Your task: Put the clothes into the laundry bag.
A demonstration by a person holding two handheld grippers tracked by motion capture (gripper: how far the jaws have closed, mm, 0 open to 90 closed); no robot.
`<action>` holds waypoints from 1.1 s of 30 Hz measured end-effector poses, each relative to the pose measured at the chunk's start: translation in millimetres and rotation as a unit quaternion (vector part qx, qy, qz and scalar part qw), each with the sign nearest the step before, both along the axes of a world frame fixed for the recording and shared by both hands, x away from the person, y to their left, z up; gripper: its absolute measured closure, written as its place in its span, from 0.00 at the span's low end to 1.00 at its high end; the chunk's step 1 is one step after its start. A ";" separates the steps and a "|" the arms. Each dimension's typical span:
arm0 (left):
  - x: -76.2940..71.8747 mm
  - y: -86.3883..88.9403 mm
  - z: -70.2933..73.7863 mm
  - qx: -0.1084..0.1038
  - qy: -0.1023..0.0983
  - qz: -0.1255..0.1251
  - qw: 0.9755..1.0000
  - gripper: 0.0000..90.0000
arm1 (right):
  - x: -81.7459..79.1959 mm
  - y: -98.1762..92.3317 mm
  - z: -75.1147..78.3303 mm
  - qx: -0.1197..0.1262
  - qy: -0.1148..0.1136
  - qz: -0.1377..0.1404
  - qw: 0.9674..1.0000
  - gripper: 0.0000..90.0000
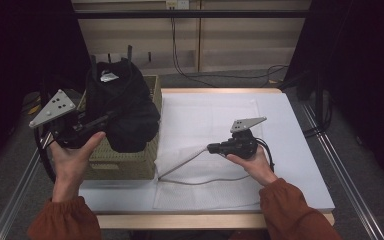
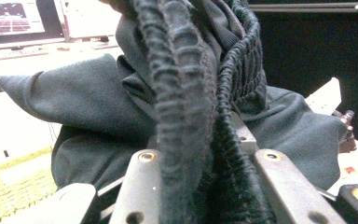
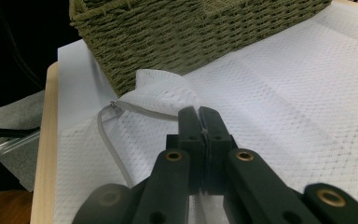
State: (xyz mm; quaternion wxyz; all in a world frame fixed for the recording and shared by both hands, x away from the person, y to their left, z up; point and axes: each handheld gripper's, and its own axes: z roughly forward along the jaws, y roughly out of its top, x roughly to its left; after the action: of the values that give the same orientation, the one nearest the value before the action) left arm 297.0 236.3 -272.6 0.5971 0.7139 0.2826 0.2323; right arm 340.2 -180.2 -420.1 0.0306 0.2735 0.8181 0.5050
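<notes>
Over the woven basket [image 1: 130, 162], at nine o'clock on the bench [image 1: 300, 150]: black garment [image 1: 122, 107], ribbed hem, bunched, lifted by the left hand-held gripper [image 1: 97, 121], jaws clamped on the hem. White mesh laundry bag [image 1: 210, 117], flat, long axis toward twelve o'clock, zipper edge [image 3: 121, 106] pinched by the shut right hand-held gripper [image 3: 199, 116], apparently holding the mouth open toward the garment.

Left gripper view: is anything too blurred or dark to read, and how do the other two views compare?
Left gripper view: the black garment sits so close its ribbed edge blurs; monitors behind glare. High view: dim, the garment lacks detail. Right gripper view: sharp on mesh bag and basket.
</notes>
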 end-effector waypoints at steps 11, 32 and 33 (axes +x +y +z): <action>-3.0 -24.4 0.2 0.002 0.001 -0.029 1.000 0.81 | -1.2 -1.5 2.3 0.002 -0.002 0.001 1.000 0.99; -13.3 -65.8 -4.3 0.027 0.012 -0.087 0.996 0.81 | -1.0 -3.4 5.3 0.014 -0.005 0.002 1.000 0.99; -13.4 -66.9 -6.1 0.034 0.016 -0.092 0.995 0.81 | -1.1 -3.6 5.7 0.014 -0.004 0.001 1.000 0.99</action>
State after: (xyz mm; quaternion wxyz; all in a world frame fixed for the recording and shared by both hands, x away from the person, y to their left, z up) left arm 283.5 169.4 -278.7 0.5865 0.7604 0.2174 0.1747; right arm 339.2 -183.8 -414.5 0.0297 0.2714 0.8110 0.5174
